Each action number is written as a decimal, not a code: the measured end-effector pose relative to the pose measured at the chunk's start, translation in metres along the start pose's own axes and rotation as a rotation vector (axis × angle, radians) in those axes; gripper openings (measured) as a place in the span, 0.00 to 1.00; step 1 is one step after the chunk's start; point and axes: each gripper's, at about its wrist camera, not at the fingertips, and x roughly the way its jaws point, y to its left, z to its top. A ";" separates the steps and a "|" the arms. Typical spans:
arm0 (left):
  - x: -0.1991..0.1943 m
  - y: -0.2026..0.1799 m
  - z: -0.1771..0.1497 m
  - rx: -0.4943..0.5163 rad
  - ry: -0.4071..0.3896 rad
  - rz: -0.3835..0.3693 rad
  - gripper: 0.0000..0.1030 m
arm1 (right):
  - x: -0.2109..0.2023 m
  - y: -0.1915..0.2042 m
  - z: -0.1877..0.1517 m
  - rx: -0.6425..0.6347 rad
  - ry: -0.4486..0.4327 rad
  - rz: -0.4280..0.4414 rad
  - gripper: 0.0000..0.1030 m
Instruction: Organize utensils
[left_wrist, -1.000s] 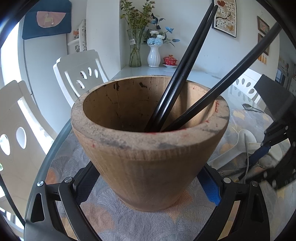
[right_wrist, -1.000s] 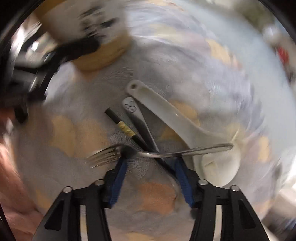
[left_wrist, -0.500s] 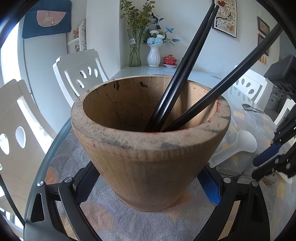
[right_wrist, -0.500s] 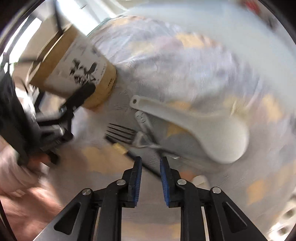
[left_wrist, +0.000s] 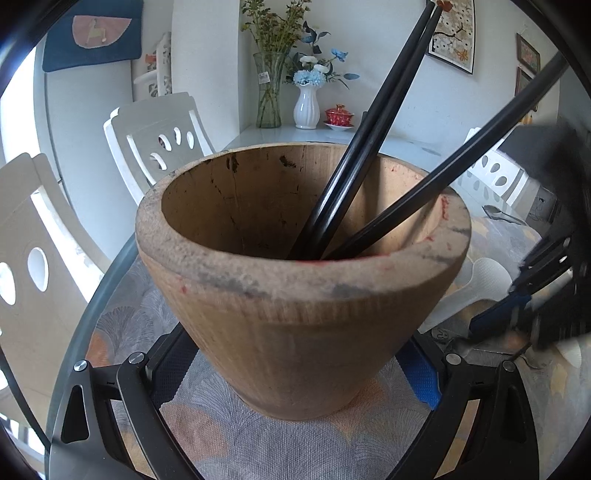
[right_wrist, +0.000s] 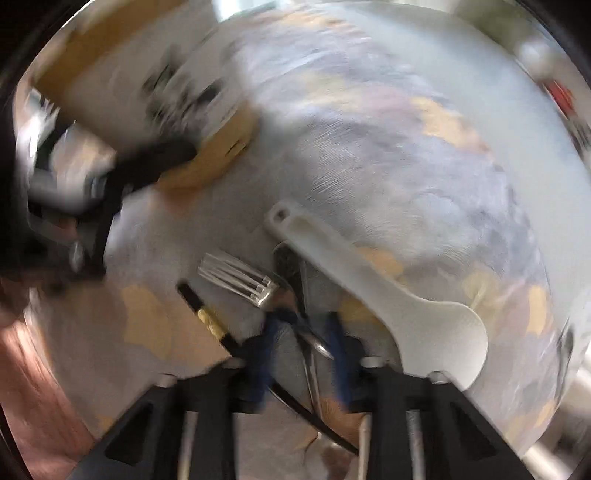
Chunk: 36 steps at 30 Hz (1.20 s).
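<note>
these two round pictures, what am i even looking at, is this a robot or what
No robot: a person holds a two-finger gripper in each hand, and each gripper carries a wide-angle camera looking along its fingers. The left wrist view shows the left gripper with its fingers on either side of a wooden holder with black chopsticks standing inside. The right wrist view is blurred by motion; the right gripper is down among loose utensils on the patterned tablecloth: a fork, a white rice paddle and another chopstick. The fork's handle runs between its fingers, but whether it is gripped is unclear.
</note>
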 end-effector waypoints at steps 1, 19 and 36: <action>0.000 0.000 0.000 0.002 -0.001 0.002 0.94 | -0.008 -0.011 0.004 0.082 -0.035 0.043 0.00; -0.002 -0.002 -0.001 0.002 -0.006 0.002 0.94 | 0.014 0.051 0.007 -0.073 0.003 -0.008 0.37; -0.002 -0.003 -0.001 0.000 -0.001 -0.001 0.94 | 0.042 0.062 0.052 0.136 -0.113 0.133 0.05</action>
